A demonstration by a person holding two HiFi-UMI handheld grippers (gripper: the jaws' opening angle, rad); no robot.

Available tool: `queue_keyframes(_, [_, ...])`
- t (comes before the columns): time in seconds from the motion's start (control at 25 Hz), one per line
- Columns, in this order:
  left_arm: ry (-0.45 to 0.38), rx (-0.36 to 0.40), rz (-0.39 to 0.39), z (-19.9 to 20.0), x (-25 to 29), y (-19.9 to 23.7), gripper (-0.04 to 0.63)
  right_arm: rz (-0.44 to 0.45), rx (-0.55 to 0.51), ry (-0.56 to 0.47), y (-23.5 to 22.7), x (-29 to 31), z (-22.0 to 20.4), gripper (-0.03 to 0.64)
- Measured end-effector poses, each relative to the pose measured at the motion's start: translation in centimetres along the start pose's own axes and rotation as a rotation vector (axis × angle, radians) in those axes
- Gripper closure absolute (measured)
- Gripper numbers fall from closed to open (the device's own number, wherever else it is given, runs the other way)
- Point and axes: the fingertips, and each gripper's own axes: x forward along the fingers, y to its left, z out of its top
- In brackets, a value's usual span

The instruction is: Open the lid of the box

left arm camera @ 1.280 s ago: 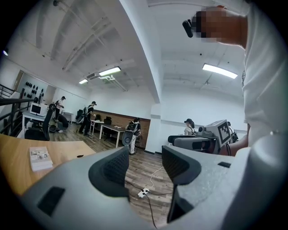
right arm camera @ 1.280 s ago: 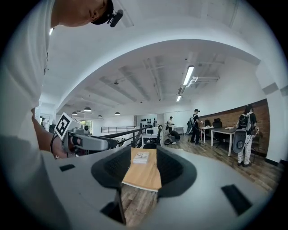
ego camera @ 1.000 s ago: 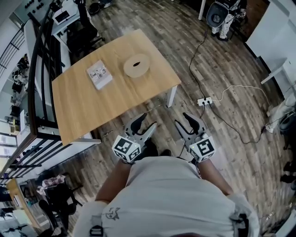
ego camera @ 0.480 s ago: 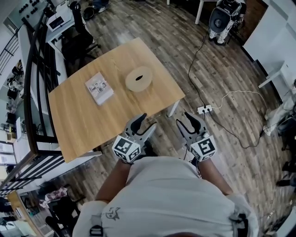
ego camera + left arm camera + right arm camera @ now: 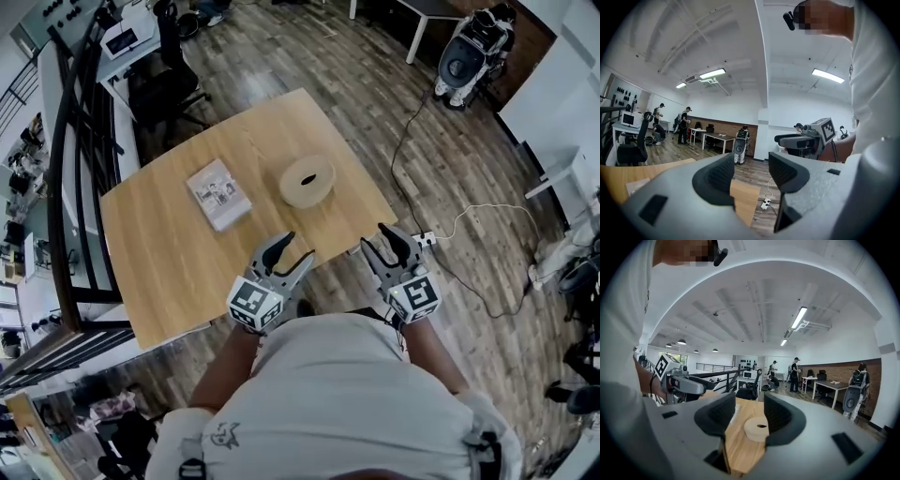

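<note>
A flat grey-white rectangular box point(image 5: 218, 194) lies closed on the wooden table point(image 5: 169, 253). To its right sits a round tan object with a hole in its top point(image 5: 307, 180), also showing between the jaws in the right gripper view point(image 5: 757, 428). My left gripper point(image 5: 286, 248) hovers over the table's near edge, open and empty. My right gripper point(image 5: 386, 236) hangs just off the table's near right corner. Its jaws are opening, with nothing between them. Both are well short of the box. Each gripper view shows the other gripper point(image 5: 806, 140) point(image 5: 679, 380) beside it.
A power strip point(image 5: 424, 239) with trailing cables lies on the wood floor right of the table. A black railing point(image 5: 70, 141) runs along the left. An office chair point(image 5: 173, 56) stands beyond the table, and a wheeled machine point(image 5: 469, 56) at the far right. People stand far back.
The person has stepped closer to the table. Box and round object now appear lower and further right, and the grippers reach the table's near edge.
</note>
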Motion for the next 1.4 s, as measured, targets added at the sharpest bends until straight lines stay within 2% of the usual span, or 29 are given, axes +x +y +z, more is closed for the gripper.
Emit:
queue_keyframes(0.44, [0.002, -0.049, 0.099, -0.4, -1.2, 5.4, 0.374, 0.096, -0.022, 0.050, 0.1, 6.3, -0.1, 0.419])
queue_keyframes(0.8, [0.042, -0.058, 0.188, -1.7, 1.3, 10.0, 0.374, 0.215, -0.037, 0.077, -2.4, 13.0, -1.2, 0.419])
queue_keyframes(1.08, [0.110, -0.062, 0.236, -5.1, 4.4, 14.0, 0.366, 0.342, -0.197, 0.158, -3.9, 17.8, -2.8, 0.419])
queue_keyframes(1.24, [0.198, -0.014, 0.203, -8.2, 6.5, 15.1, 0.357, 0.392, -0.291, 0.196, -5.2, 20.3, -4.6, 0.425])
queue_keyframes(1.4, [0.219, -0.071, 0.219, -10.1, 7.7, 16.2, 0.351, 0.443, -0.387, 0.248, -6.5, 22.0, -7.3, 0.426])
